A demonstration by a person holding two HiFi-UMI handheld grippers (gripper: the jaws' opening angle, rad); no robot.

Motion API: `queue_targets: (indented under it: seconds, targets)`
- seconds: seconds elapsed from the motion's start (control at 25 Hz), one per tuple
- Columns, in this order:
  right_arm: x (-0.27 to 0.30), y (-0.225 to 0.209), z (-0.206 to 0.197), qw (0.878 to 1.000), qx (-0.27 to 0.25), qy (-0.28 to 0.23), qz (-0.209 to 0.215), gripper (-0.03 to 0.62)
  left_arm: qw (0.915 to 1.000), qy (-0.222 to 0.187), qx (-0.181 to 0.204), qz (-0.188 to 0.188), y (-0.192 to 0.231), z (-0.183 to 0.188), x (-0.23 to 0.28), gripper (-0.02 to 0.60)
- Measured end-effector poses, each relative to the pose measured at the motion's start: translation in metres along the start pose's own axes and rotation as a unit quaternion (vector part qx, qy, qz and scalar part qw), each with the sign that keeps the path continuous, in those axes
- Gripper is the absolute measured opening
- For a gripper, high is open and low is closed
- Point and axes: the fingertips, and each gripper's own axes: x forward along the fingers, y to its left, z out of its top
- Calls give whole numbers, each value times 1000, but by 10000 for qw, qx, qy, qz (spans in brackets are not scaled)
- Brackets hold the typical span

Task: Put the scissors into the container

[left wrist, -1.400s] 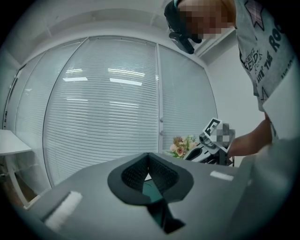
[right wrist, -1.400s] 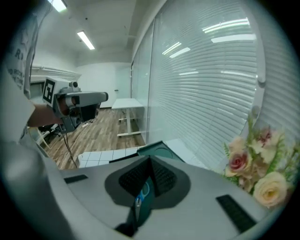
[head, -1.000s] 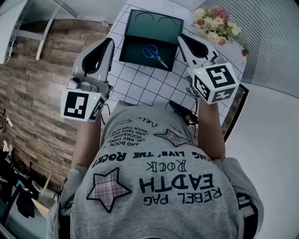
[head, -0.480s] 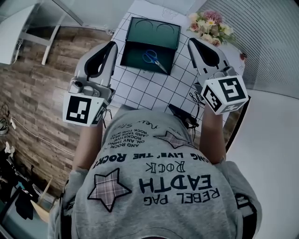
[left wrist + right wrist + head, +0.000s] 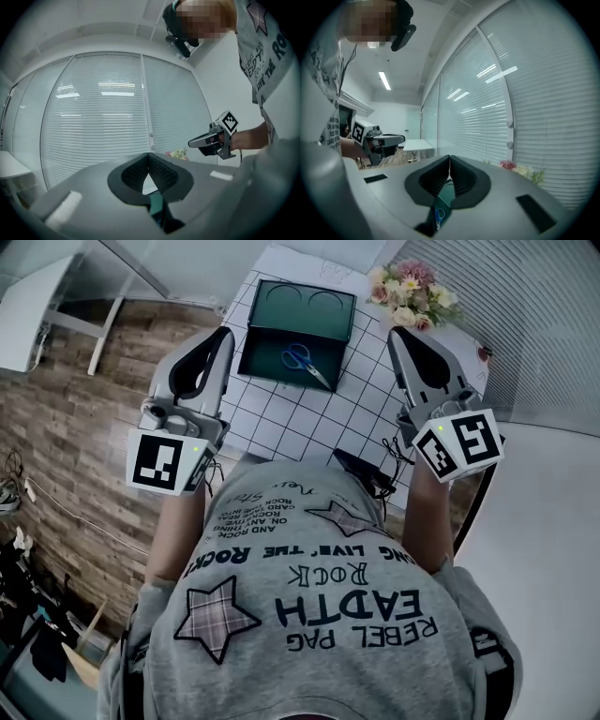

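Observation:
The blue-handled scissors (image 5: 300, 357) lie inside the dark green container (image 5: 267, 338), which stands on the white gridded table (image 5: 309, 418). My left gripper (image 5: 222, 334) hovers left of the container, its jaws together with nothing between them. To the container's right my right gripper (image 5: 397, 335) is held up, also shut and empty. In the right gripper view the pads meet at the tip (image 5: 449, 160), and the scissors (image 5: 439, 216) show far below through the gap. The left gripper view has its jaws (image 5: 149, 155) closed, with the right gripper (image 5: 211, 139) across from it.
A bunch of pink and cream flowers (image 5: 408, 292) stands at the table's far right corner. A black device with cables (image 5: 361, 470) sits at the near edge by the person's shirt. Wooden floor (image 5: 84, 427) lies to the left, window blinds (image 5: 93, 126) ahead.
Both grippers have risen and drawn back from the container; the right one has swung out to the right. The scissors stayed in the container throughout.

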Motion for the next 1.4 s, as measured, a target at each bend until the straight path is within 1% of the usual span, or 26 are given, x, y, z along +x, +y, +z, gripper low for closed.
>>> queue_targets:
  seconds: [0.2, 0.4, 0.64, 0.84, 1.4]
  targets:
    - [-7, 1, 4, 9994, 152, -276, 109, 15, 10000, 8, -53, 16, -4, -2, 0, 9]
    - [-13, 0, 5, 9991, 29, -413, 35, 15, 9999, 11, -83, 64, -5, -4, -1, 9]
    - [-14, 1, 6, 9991, -52, -419, -3, 14, 9999, 20, -80, 101, -5, -3, -1, 9]
    - [-12, 2, 7, 9992, -73, -404, -1, 14, 9999, 57, 4, 104, -4, -4, -1, 9]
    - [-6, 7, 5, 9994, -121, -309, 41, 14, 9999, 65, -58, 133, 4, -7, -3, 9]
